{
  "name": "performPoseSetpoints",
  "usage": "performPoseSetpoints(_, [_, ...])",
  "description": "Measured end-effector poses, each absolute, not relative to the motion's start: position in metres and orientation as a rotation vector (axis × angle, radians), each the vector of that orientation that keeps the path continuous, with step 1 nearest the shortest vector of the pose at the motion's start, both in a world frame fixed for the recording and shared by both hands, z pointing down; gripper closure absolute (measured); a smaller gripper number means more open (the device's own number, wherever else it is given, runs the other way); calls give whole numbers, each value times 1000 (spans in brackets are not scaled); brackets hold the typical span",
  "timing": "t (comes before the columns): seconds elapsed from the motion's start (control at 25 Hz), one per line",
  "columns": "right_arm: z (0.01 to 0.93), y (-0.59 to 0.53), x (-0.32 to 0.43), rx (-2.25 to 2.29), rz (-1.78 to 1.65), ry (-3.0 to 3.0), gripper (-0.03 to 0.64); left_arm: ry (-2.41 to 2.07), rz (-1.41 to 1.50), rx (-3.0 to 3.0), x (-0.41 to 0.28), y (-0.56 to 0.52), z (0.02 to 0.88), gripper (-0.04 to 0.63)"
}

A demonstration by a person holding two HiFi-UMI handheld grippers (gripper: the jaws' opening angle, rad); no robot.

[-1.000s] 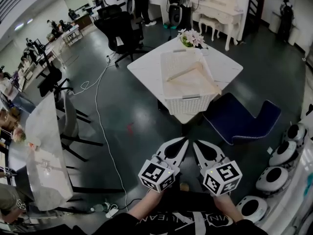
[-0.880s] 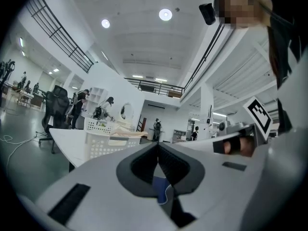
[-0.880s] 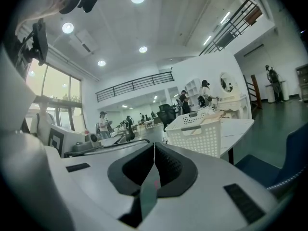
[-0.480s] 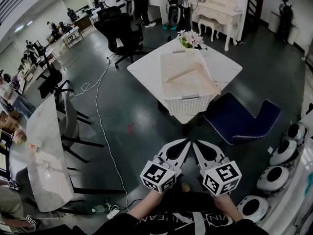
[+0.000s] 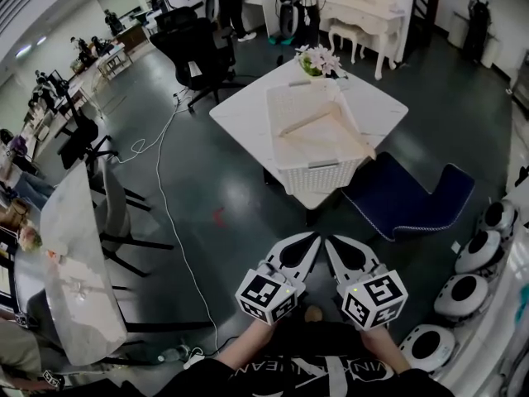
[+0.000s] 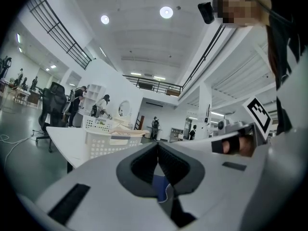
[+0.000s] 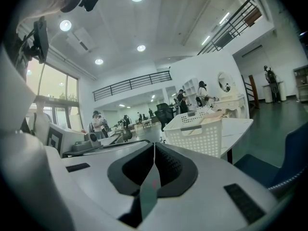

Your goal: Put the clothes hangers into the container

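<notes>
We hold both grippers low and close to the body, side by side, well apart from the table. The left gripper (image 5: 311, 240) has its jaws closed tip to tip; the left gripper view shows the two dark pads meeting along one line with nothing between them. The right gripper (image 5: 331, 242) is likewise fully closed and empty; in the right gripper view its pads meet along a thin seam. The tips of the two grippers lie just beside each other and point toward the table.

The container (image 5: 319, 173) is a white perforated basket standing on the white table (image 5: 240, 112), at the table edge nearest us. The clothes hangers (image 5: 321, 122) are pale wood and lie inside the basket, across its top. One hanger arm runs toward the basket's right front corner, and both gripper views show wood lying level with or slightly above the rim. We cannot count the hangers from these views.

A pot of pale flowers (image 5: 321, 61) stands on the far corner of the table, just behind the basket. A blue chair (image 5: 412, 202) sits on the floor to the right of the table. A black office chair (image 5: 195, 50) stands beyond the table to the left, and a white cable (image 5: 169, 197) trails across the dark floor
</notes>
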State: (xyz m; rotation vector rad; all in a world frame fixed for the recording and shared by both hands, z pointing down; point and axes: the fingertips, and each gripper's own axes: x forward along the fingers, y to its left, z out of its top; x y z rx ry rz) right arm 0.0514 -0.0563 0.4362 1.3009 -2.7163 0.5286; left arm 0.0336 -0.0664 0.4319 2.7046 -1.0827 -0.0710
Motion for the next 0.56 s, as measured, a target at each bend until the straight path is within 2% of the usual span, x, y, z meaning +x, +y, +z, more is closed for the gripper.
performPoseSetpoints(0.56, [434, -81, 38, 1369, 569, -2688, 581, -1009, -38, 2716, 19, -89, 430, 586])
